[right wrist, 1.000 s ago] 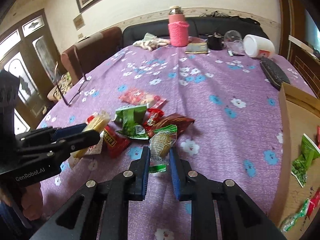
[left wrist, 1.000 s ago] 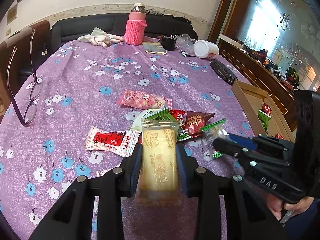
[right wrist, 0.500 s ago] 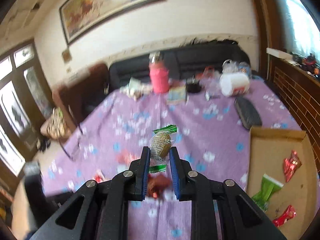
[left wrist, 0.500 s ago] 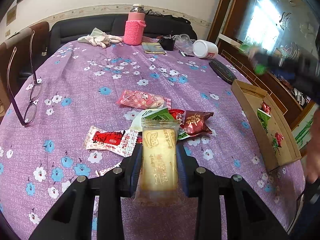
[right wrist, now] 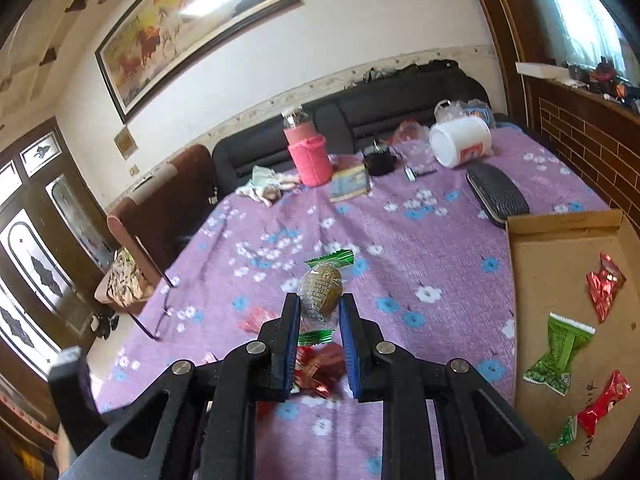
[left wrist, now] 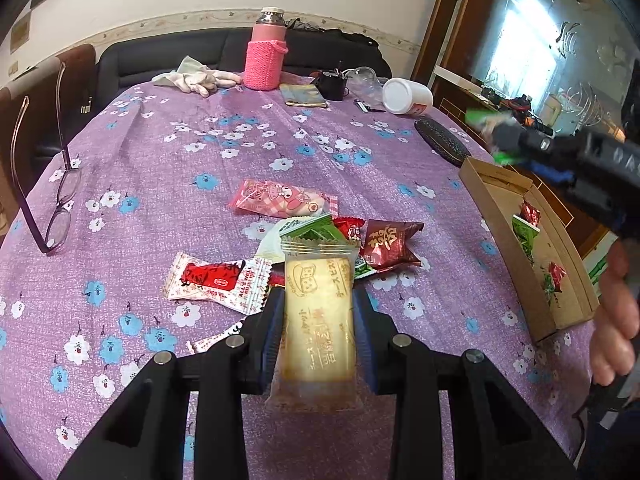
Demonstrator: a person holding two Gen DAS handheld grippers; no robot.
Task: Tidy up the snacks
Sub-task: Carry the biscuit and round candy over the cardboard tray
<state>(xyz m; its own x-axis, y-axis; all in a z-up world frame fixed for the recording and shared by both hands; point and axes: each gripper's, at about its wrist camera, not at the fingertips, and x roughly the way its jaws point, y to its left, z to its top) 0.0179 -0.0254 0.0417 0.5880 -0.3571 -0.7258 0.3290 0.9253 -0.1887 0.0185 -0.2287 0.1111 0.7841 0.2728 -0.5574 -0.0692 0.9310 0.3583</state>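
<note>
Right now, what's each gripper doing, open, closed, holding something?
Left gripper: closed on the yellow biscuit packet.
Right gripper: closed on the green-ended wrapped candy.

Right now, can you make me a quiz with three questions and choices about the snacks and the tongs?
1. Where do the glasses lie?
A. on the cloth's left edge
B. in the box
C. on the sofa

2. How many red-wrapped snacks lie in the cardboard box?
A. none
B. two
C. five

3. What are the right tongs doing?
A. standing open and empty
B. gripping a candy with green ends
C. gripping the pink bottle

Answers:
1 A, the glasses rest on the purple cloth at the left in the left view.
2 B, one red snack lies at the top and another lower down.
3 B, the candy sits pinched between the pads.
</note>
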